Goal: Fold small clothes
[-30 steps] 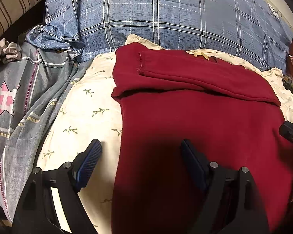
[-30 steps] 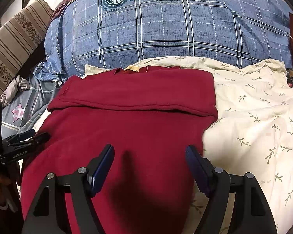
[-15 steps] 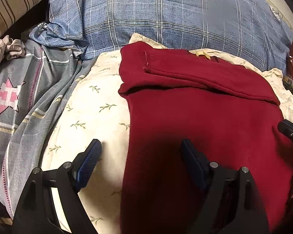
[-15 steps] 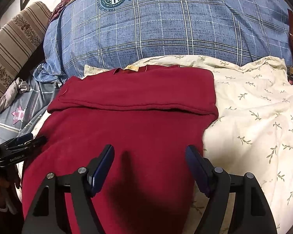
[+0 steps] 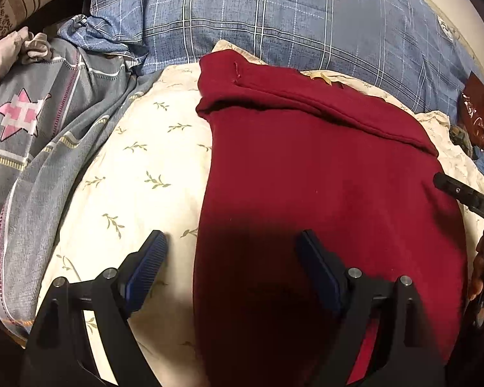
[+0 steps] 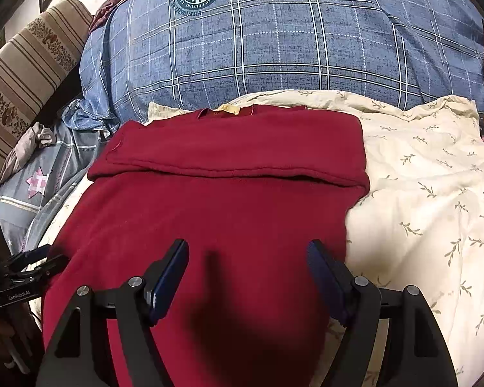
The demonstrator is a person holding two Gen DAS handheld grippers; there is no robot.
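A dark red garment [image 5: 322, 177] [image 6: 229, 206] lies flat on a cream leaf-print cloth [image 5: 138, 167] [image 6: 429, 193], its far part folded over into a band with a yellow label at the back edge. My left gripper [image 5: 232, 251] hovers open over the garment's left edge, one finger above the cream cloth, the other above the red fabric. Open as well, my right gripper [image 6: 248, 261] hangs over the garment's near right part, nothing between its fingers. The left gripper [image 6: 32, 262] also shows at the left edge of the right wrist view.
A big blue plaid pillow [image 6: 290, 42] lies behind the garment. Grey bedding with a pink star [image 5: 25, 119] is bunched at the left. A striped brown cushion [image 6: 25, 71] stands at far left. A red shiny packet [image 5: 477, 116] sits at the right edge.
My left gripper has shifted left, so the garment's left edge now sits further right between its fingers. The right gripper has stayed put.
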